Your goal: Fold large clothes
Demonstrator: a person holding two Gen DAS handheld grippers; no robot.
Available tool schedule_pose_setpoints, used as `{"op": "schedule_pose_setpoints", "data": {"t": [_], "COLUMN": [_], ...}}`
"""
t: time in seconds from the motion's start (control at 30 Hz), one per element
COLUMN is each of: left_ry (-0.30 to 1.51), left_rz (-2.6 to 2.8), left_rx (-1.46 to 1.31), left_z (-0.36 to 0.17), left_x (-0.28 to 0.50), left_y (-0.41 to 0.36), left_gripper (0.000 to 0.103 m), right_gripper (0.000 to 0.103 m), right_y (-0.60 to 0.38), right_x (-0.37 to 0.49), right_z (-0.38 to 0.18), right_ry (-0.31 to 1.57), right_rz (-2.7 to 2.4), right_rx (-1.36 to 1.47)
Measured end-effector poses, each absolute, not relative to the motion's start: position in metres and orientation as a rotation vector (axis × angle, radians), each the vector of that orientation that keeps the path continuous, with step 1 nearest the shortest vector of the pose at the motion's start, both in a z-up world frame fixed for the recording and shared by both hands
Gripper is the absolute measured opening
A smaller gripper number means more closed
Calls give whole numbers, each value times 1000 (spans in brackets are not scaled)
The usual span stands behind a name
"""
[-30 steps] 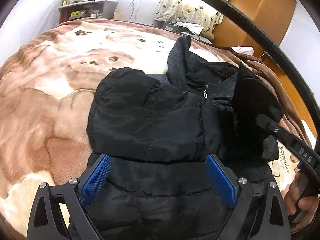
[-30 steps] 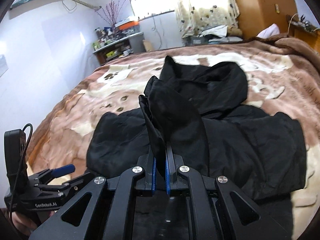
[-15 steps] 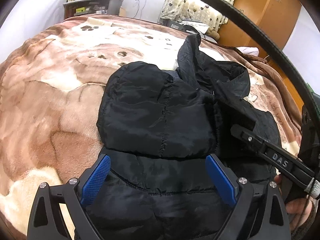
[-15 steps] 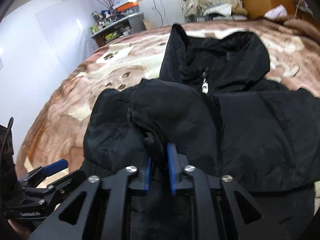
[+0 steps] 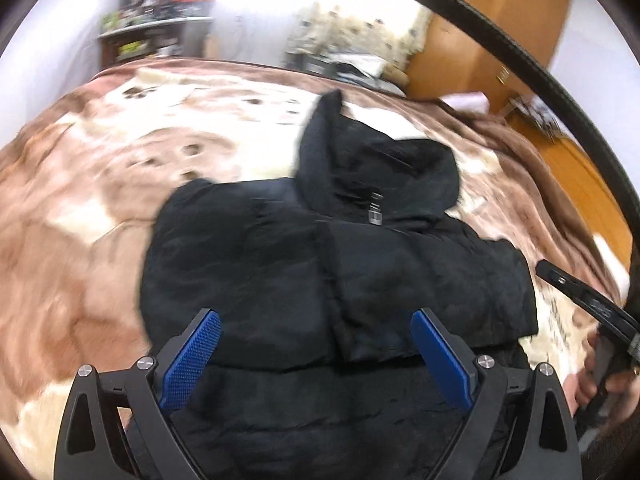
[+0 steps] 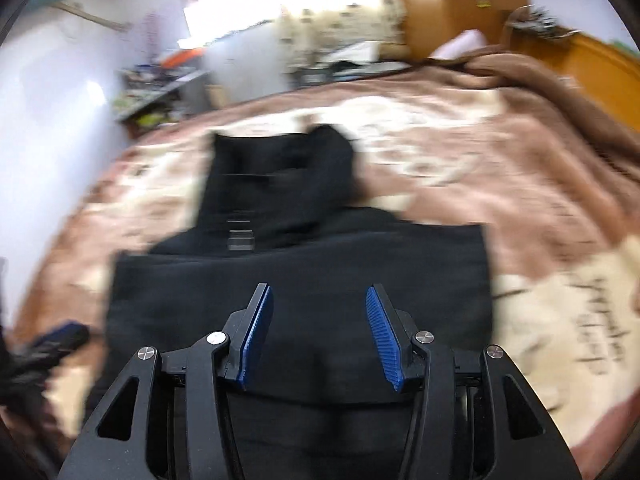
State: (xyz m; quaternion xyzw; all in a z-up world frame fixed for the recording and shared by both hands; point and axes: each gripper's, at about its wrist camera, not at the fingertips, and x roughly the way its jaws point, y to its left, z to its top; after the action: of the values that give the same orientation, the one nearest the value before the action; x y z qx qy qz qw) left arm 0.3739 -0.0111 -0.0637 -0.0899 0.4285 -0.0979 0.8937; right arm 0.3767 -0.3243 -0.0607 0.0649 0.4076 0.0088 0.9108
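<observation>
**Sleeve dropped, both sleeves now crossed on the chest**

Just released: right gripper (image 6: 319, 336), fingers a second ago clamped on a raised sleeve, now parted about halfway with nothing between them. Sleeve laid flat across the front of the black jacket (image 5: 332, 280), beside the other folded sleeve. Left gripper (image 5: 316, 360) wide apart and empty, hovering over the lower half of the jacket. Jacket spread on the bed just ahead of and beneath both pairs of fingers, hood (image 5: 372, 176) farthest away, zipper pull (image 5: 375, 216) at the collar. Likely next: lower half over upper.

Around: brown and cream blanket (image 5: 80, 240) under everything, shelf (image 5: 156, 36) and wooden wardrobe (image 5: 492, 36) far beyond the fingers. Nothing lying on the jacket; only the puffy sleeves likely to spring back.
</observation>
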Motion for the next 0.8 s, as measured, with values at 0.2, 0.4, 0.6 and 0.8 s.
{"op": "schedule_pose_setpoints", "data": {"t": [0.2,0.4,0.6,0.8], "left_ry": [947,1036,1015,1060], "left_rz": [-281,-182,-173,-159], "left_rx": [-114,-32,-27,-2], "left_z": [-84,-122,-136,-141], "left_x": [403,429,428,435], "left_y": [-59,-69,-66,-69], "left_gripper": [97,97,103,103], "right_gripper": [50,50,51,51], "right_y": [-346,-338,-334,-336], "right_x": [384,393,398,405], "right_z": [-107,-133,-152,-151], "right_ry": [907,940,977,1024], "right_rz": [-25,-53,-57,-48], "right_rx": [101,-15,-47,-37]}}
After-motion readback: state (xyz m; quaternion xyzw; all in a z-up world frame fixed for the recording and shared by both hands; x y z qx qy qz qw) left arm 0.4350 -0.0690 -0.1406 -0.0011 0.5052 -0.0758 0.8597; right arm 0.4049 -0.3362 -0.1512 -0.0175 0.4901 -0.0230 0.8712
